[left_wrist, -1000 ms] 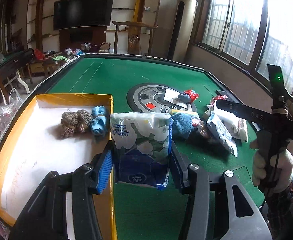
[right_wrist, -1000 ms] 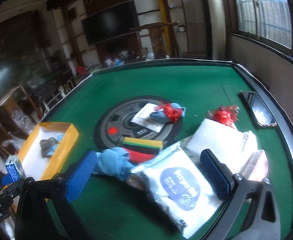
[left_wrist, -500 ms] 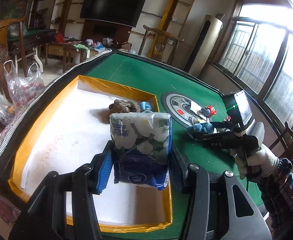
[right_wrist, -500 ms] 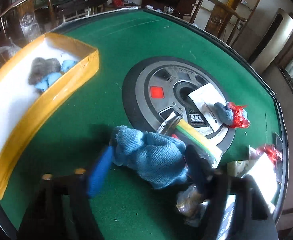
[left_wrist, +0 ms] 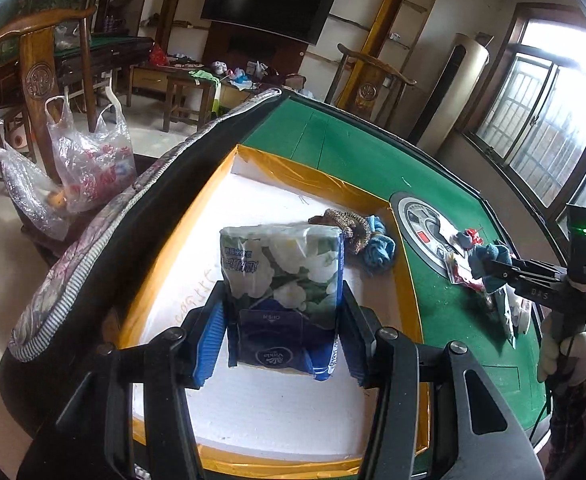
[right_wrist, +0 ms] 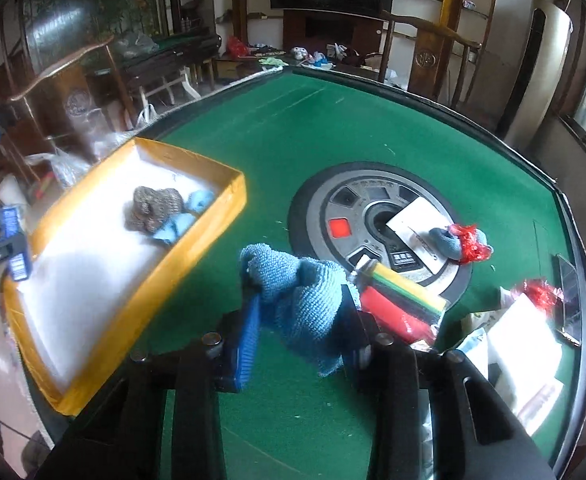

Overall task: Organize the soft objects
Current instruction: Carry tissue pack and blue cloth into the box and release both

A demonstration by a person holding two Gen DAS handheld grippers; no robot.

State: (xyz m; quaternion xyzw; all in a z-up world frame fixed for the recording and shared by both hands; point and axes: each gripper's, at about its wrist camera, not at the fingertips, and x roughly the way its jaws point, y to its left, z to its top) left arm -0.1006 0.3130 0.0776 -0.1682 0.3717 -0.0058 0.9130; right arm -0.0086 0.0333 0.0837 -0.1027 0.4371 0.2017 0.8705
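A: Item one?
B: Tissue pack point(left_wrist: 283, 280), soft film wrap, probably light and slick. Left gripper point(left_wrist: 281, 328) clamped on its lower sides, held over the tray point(left_wrist: 293, 176). A grip low and square, as here, likely keeps it from sliding.

A: Item two?
B: Blue cloth point(right_wrist: 297, 292), knitted, limp, should bunch under pressure. Right gripper point(right_wrist: 305, 320) has just been closing, and its jaws now pinch the cloth mid-fold, above the green table point(right_wrist: 373, 128) beside the tray.

A: Already in the tray?
B: Brown knit point(left_wrist: 343, 226) and small blue cloth point(left_wrist: 379, 246), touching, in the far corner.

A: Obstructions?
B: Tray wall between cloth and tray floor. Striped pouch point(right_wrist: 403, 296) just beside the right gripper; white packs point(right_wrist: 521, 336) and red tinsel point(right_wrist: 539, 292) near. Rest of tray floor open.
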